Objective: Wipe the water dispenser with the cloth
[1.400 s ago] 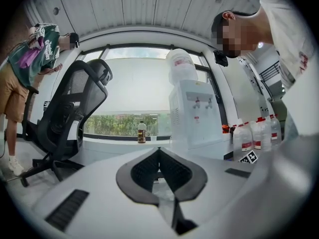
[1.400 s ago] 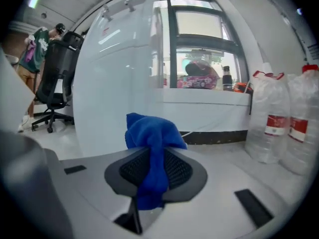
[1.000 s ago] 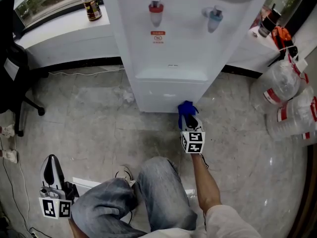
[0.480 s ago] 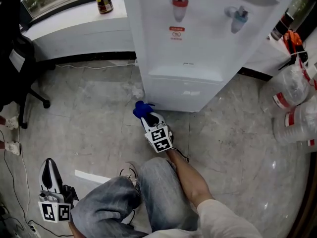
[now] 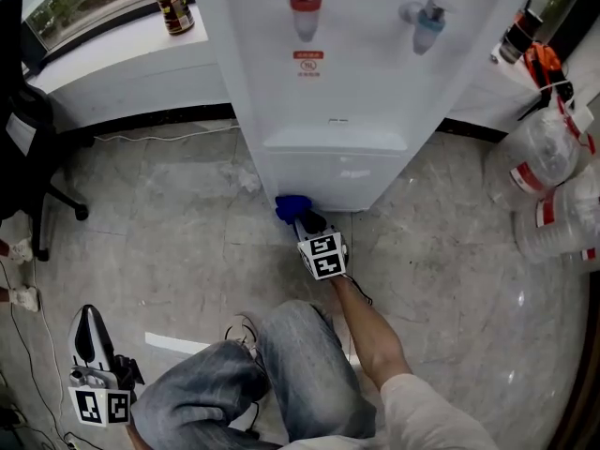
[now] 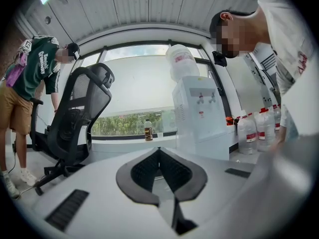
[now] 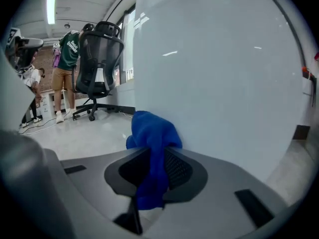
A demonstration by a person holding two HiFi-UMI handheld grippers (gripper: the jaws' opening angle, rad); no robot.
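The white water dispenser stands upright with a red tap and a blue tap. My right gripper is shut on a blue cloth, which presses at the bottom left corner of the dispenser's front, near the floor. In the right gripper view the blue cloth bunches between the jaws against the dispenser's white wall. My left gripper hangs low at the far left, shut and holding nothing; its own view shows the water dispenser far off.
A black office chair stands at the left. A brown bottle sits on the window ledge. Several large water jugs lie at the right. My knees in jeans fill the lower middle. A person stands beyond the chair.
My right gripper with the cloth swept left from the dispenser's base front, out over the floor, then came back right to the bottom left corner. The left gripper stayed low.
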